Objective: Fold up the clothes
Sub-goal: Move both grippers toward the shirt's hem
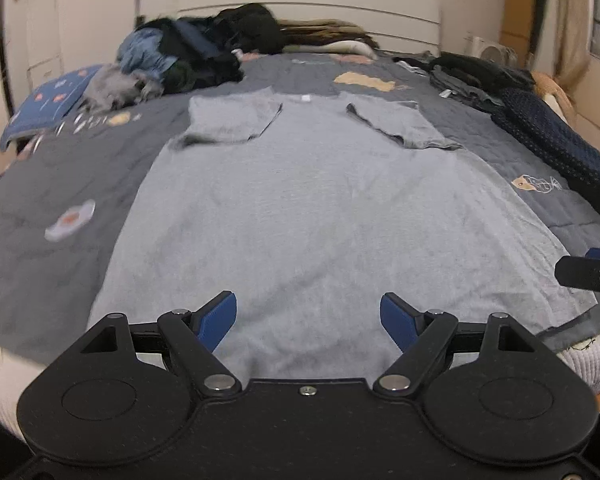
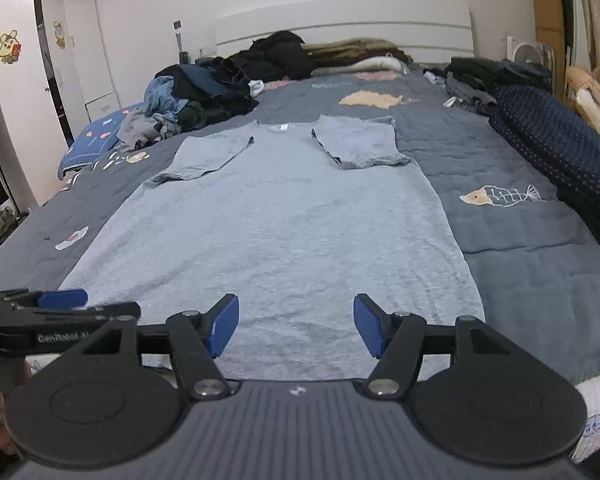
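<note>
Two hand-held grippers, left (image 1: 308,320) and right (image 2: 296,326), both open, above grey T-shirt (image 1: 308,208) on bed (image 1: 40,184).

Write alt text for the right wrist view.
A grey T-shirt lies flat on a dark quilted bed, both sleeves folded inward. The open right gripper hovers over its near hem. Unfolded clothes are heaped near the headboard.

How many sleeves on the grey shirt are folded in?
2. On the grey T-shirt, the left sleeve and the right sleeve both lie folded inward over its chest, near the collar.
</note>
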A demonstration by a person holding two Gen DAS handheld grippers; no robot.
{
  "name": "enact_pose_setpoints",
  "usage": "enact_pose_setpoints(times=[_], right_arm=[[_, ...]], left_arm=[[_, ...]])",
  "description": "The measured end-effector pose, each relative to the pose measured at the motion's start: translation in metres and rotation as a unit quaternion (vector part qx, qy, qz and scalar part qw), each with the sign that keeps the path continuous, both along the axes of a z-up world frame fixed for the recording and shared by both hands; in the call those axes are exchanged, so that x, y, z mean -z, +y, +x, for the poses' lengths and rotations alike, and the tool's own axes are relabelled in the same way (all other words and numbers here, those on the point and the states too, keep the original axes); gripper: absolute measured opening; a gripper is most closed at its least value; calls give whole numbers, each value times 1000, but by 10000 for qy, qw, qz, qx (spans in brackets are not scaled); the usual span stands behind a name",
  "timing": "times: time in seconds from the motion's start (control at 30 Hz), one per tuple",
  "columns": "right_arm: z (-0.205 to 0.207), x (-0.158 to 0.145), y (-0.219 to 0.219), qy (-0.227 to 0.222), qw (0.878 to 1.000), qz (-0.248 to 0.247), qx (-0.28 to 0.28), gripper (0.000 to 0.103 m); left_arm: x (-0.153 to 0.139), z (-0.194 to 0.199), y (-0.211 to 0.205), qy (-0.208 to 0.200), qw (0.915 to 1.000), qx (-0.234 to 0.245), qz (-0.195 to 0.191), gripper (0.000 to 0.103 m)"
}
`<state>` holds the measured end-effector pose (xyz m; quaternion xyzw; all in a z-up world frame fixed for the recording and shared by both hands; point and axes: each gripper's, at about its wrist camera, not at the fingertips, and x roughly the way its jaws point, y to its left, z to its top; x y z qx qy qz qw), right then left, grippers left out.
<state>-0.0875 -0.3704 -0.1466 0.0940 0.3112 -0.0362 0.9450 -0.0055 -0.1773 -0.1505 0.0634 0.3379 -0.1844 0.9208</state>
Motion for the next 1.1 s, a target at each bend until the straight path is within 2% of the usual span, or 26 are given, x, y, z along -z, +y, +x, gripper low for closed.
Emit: enact_pose_setpoints(times=[0.1, 0.2, 0.3, 0.37, 0.47, 0.53, 0.67, 0.77, 0.83, 1.0, 1.1], right_arm=[[9, -7, -15, -9, 9999, 29, 110, 63], [17, -15, -35, 5, 9998, 77, 210, 63], [26, -21, -53, 167, 9998, 4, 145, 63], [29, -23, -65, 286, 9995, 99, 120, 63], [33, -23, -82, 513, 9968, 617, 49, 63], [37, -22, -87, 708, 9946, 754, -78, 63], [47, -27, -84, 1236, 9914, 206, -375, 63], [45, -34, -88, 1452, 9878, -72, -561, 63], [41, -34, -93, 1612, 9847, -214, -626, 63], [39, -24, -114, 2021, 9771, 261, -608, 63], [42, -19, -123, 2113, 9752, 382, -529, 63]], left_arm=[[-16, 15, 0, -171, 9989, 267, 346, 78], [-34, 26, 5, -322, 9944, 696, 729, 78], [-43, 30, 18, -254, 9882, 1117, 1016, 78], [-44, 33, 29, 96, 9880, 1166, 1006, 78], [-44, 37, 46, 669, 9860, 1256, 868, 78], [-44, 38, 54, 938, 9837, 1293, 820, 78], [-43, 43, 62, 1201, 9771, 1360, 1116, 78], [-40, 50, 71, 1620, 9692, 1545, 1025, 78], [-39, 55, 77, 1712, 9673, 1523, 1090, 78], [-34, 81, 101, 2163, 9616, 1366, 999, 77], [-28, 98, 118, 2470, 9570, 1164, 984, 68]])
